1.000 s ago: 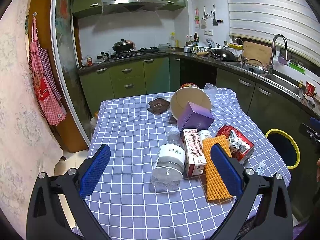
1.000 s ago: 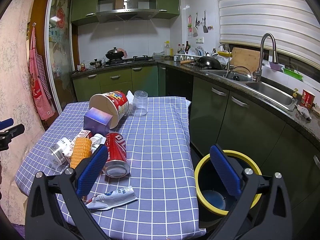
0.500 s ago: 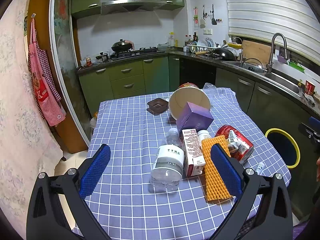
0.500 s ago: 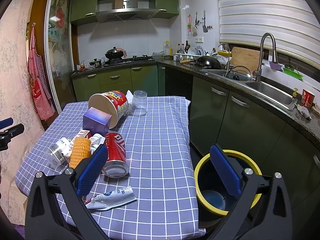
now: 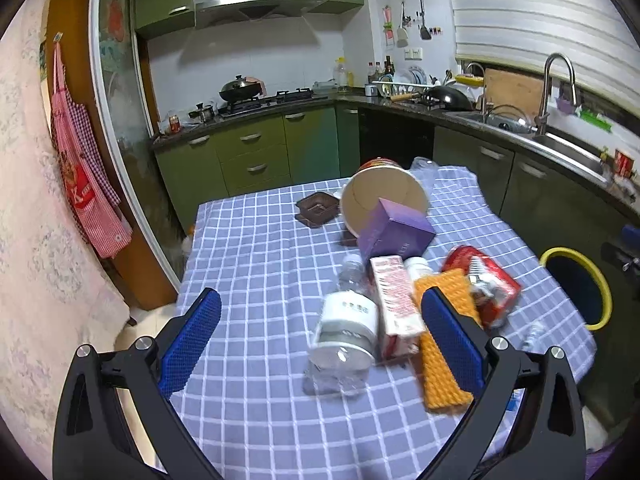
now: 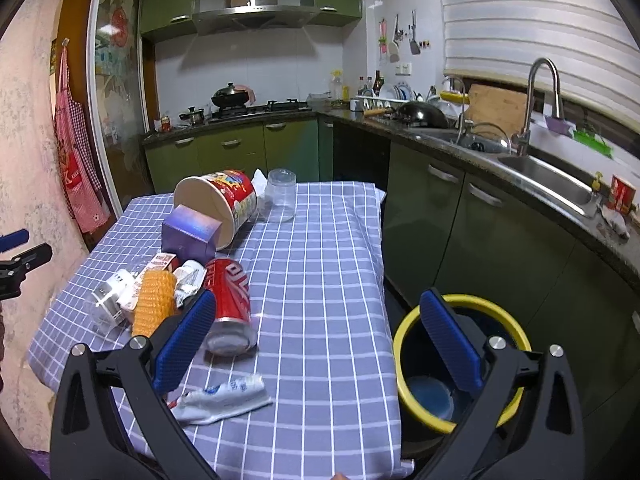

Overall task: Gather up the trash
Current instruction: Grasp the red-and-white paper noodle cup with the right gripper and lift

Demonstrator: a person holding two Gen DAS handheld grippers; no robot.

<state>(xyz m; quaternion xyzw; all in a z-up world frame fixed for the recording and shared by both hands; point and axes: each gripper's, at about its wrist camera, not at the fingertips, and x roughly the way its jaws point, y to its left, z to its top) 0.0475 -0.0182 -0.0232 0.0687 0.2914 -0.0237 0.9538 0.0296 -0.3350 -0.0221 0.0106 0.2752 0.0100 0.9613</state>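
The left gripper (image 5: 320,336) hovered above the near edge of the desk (image 5: 256,264), its jaws spread wide with nothing between them. The right gripper (image 6: 316,340) hung over the desk's near right corner, jaws likewise wide and empty.

The trash lay clustered toward the right side of the checked cloth. A clear plastic bottle (image 5: 344,328) lay on its side, cap pointing to the far edge. Touching its right flank was a small red-and-white carton (image 5: 394,300), and just beside that an orange foam net sleeve (image 5: 440,364) reaching toward the near edge. A red can (image 6: 229,300) lay on its side at the right of the sleeve, with a small crumpled wrapper (image 6: 188,280) resting against it. Behind them, a purple box (image 5: 394,232) leaned against the open mouth of a tipped paper tub (image 6: 218,204). A clear plastic cup (image 6: 281,196) stood upside down beside the tub near the far edge, and a brown plastic tray (image 5: 318,210) sat to the tub's left. A squeezed white tube (image 6: 224,396) lay alone close to the near edge, well apart from the pile.

Off the desk's right edge, on the floor, stood a yellow-rimmed bin (image 6: 516,328).
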